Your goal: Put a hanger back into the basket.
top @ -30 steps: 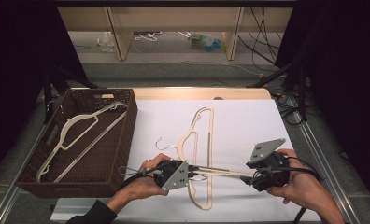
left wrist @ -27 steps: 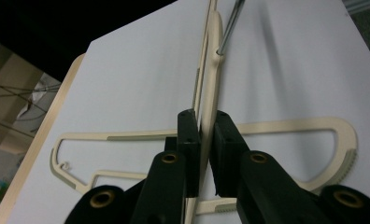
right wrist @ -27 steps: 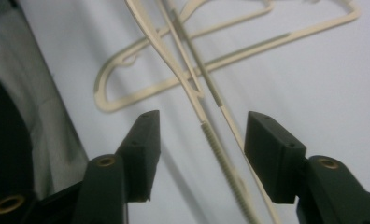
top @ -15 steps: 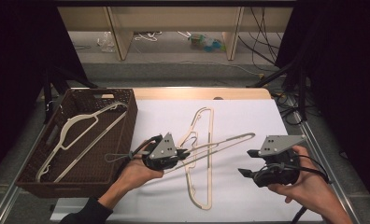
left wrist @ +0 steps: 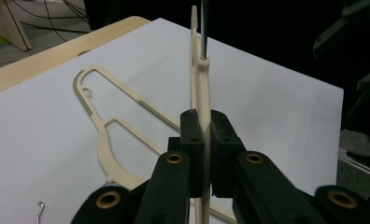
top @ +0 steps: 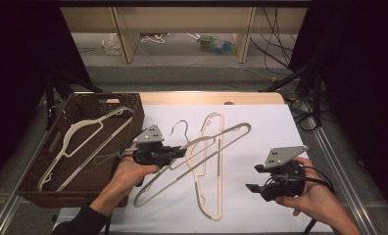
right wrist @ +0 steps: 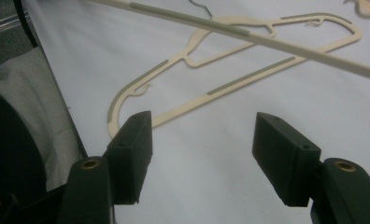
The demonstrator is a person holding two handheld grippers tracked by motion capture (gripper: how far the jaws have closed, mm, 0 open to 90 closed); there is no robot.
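Note:
My left gripper [top: 181,152] is shut on the neck of a cream plastic hanger [top: 245,127] and holds it slanted above the white sheet, its wire hook pointing up. In the left gripper view the jaws clamp that hanger [left wrist: 203,93] edge-on. A second cream hanger [top: 221,186] lies flat on the sheet beneath it, and it is also seen from the left gripper [left wrist: 103,144]. My right gripper [top: 253,178] hovers at the front right; its jaws have just been opening and nothing is between them [right wrist: 202,140]. Beyond them lies the flat hanger [right wrist: 248,75], with the held hanger [right wrist: 248,31] above it.
A brown woven basket [top: 35,191] stands at the table's left with another cream hanger [top: 79,132] inside. A white sheet [top: 270,142] covers the wooden table [top: 206,98]. Cables and stands lie to the right of the table.
The right gripper has come off the hanger's end and drawn back to the right. The left gripper has raised the hanger and carried it left toward the basket.

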